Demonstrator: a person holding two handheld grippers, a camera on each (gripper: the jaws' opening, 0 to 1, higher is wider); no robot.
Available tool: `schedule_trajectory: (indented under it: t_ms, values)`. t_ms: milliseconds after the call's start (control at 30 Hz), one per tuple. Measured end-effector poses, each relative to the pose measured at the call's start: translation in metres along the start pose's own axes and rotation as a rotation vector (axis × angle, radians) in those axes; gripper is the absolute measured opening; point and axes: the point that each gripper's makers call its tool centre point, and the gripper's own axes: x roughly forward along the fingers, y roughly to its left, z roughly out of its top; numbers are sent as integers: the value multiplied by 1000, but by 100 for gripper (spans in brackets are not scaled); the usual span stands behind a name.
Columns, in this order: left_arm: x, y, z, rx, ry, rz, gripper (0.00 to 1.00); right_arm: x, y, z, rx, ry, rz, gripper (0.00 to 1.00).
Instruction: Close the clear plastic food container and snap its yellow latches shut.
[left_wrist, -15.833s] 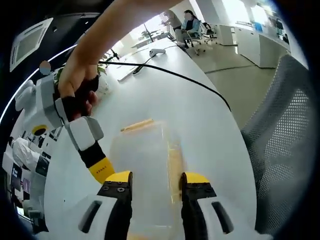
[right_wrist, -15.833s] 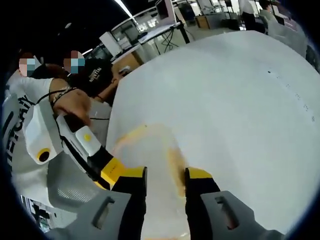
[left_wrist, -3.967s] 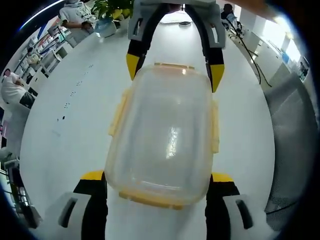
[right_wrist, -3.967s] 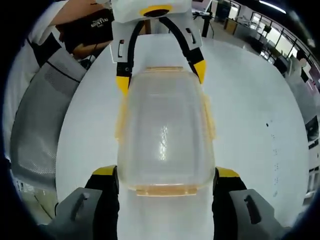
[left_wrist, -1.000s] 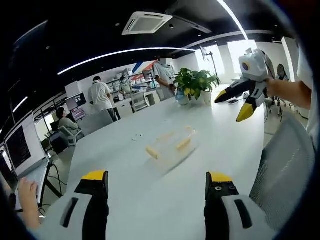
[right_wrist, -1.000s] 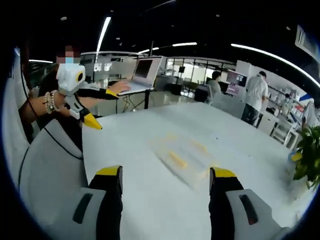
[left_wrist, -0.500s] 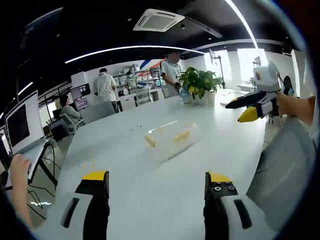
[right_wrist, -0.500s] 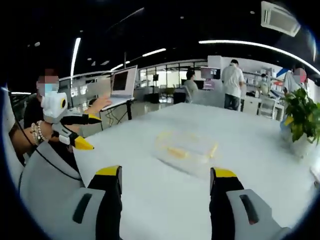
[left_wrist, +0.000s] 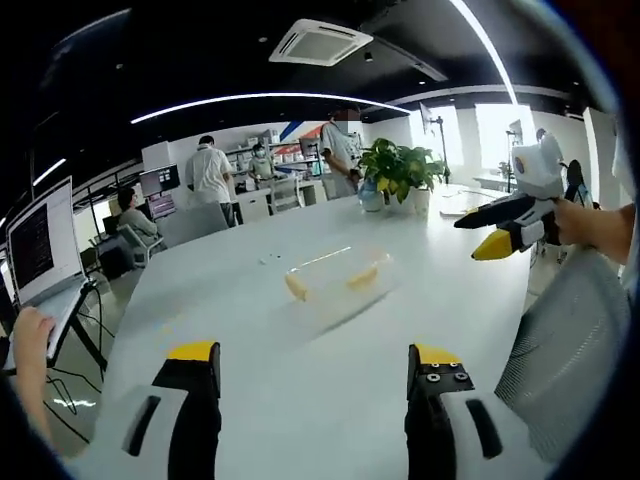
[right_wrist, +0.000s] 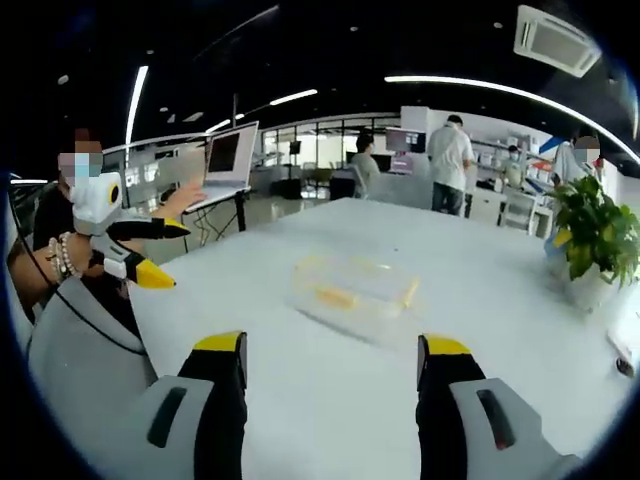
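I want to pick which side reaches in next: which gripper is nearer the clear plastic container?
Neither clearly: the left gripper and right gripper both hang well back from the clear plastic container.

A long white table (left_wrist: 300, 400) is carrying everything here. The clear container (left_wrist: 330, 280) with its yellow latches is sitting alone on the tabletop, near the middle, lid on. Well beyond the container, toward the table's far end, a potted green plant (left_wrist: 398, 168) is standing; in the right gripper view the plant (right_wrist: 592, 240) is rising off to the container's (right_wrist: 352, 285) right.
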Motion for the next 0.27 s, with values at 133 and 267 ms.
schedule_trajectory:
  t_ms: [133,267]
  values:
    - [4,-5,-2,35,16,-8,73,0,-1,-2,0,5,-2,65]
    - [5,-12,-1,26,10,-35,73,0,-1,-2,-9,8,0,64]
